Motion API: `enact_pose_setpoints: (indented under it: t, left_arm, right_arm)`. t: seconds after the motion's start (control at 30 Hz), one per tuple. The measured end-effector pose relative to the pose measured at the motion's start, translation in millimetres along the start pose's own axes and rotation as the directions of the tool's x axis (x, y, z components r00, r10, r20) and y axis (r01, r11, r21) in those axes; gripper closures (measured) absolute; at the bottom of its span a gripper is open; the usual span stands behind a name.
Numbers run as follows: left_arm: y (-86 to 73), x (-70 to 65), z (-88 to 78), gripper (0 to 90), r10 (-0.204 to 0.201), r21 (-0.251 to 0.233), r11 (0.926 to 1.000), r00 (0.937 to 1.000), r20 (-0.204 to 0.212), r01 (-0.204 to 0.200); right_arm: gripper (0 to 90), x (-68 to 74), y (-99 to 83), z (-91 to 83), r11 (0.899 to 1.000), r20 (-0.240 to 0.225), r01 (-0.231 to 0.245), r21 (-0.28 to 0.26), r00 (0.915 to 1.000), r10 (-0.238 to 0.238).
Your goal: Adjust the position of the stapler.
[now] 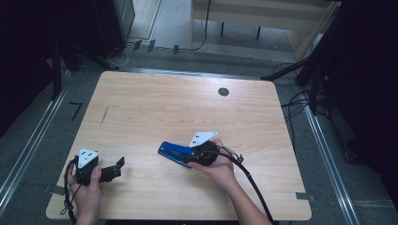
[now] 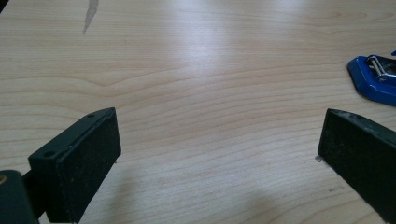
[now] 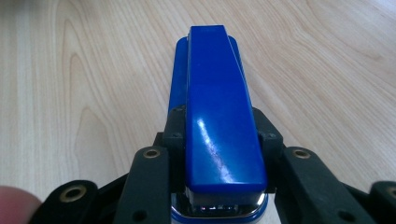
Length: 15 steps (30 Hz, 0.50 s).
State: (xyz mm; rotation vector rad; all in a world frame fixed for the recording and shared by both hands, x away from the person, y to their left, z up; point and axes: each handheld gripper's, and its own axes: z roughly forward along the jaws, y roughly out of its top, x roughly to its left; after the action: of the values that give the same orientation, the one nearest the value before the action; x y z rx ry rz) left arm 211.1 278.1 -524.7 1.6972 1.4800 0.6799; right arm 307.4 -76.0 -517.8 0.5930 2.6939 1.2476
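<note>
A blue stapler [image 1: 172, 152] lies low over the wooden table [image 1: 187, 108], a little right of its middle and near the front. My right gripper [image 1: 186, 158] is shut on its rear half, a jaw on each side. In the right gripper view the stapler [image 3: 219, 102] points straight away from the camera, with the right gripper [image 3: 220, 128] clamped on its flanks and the chrome rear end showing at the bottom. My left gripper [image 1: 117, 169] rests at the table's front left, open, with nothing between its fingers. From the left gripper [image 2: 218, 140] I see the stapler's tip [image 2: 373, 79] at the far right.
A dark round hole [image 1: 223, 92] sits in the tabletop at the back right. A faint dark streak [image 1: 104, 116] marks the left side. The right gripper's cable [image 1: 253, 185] trails off the front edge. Metal rails and loose cables run along the floor on both sides.
</note>
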Motion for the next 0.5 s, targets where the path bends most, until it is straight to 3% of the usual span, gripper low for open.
enact_pose_setpoints:
  t: [0.23,0.37,0.43,0.47,0.5]
  left_arm:
    - [1.6,-6.7,-1.1,0.0,0.011,-0.021,0.9997,0.9995,0.031,-0.011]
    - [5.7,-19.4,2.0,0.0,0.041,-0.022,0.9990,0.9971,0.064,-0.039]
    - [7.7,-27.2,3.7,0.1,0.062,-0.020,0.9980,0.9946,0.084,-0.060]
    - [8.8,-31.7,4.7,0.1,0.072,-0.021,0.9973,0.9926,0.098,-0.070]
    - [9.8,-36.3,5.5,0.1,0.084,-0.021,0.9964,0.9897,0.116,-0.082]
  right_arm:
    - [67.1,4.4,-8.7,-7.2,0.999,-0.040,0.041,-0.008,0.9983,-0.042]
    - [66.4,6.2,-11.3,-10.4,0.999,-0.051,0.044,-0.007,0.9977,-0.044]
    - [60.2,7.6,-11.5,-11.6,1.000,-0.046,0.024,-0.009,0.9986,-0.025]
    - [48.3,8.5,-10.6,-15.2,0.999,-0.045,-0.004,-0.033,0.9990,0.002]
    - [48.3,8.5,-10.6,-15.2,0.999,-0.045,-0.004,-0.033,0.9990,0.002]
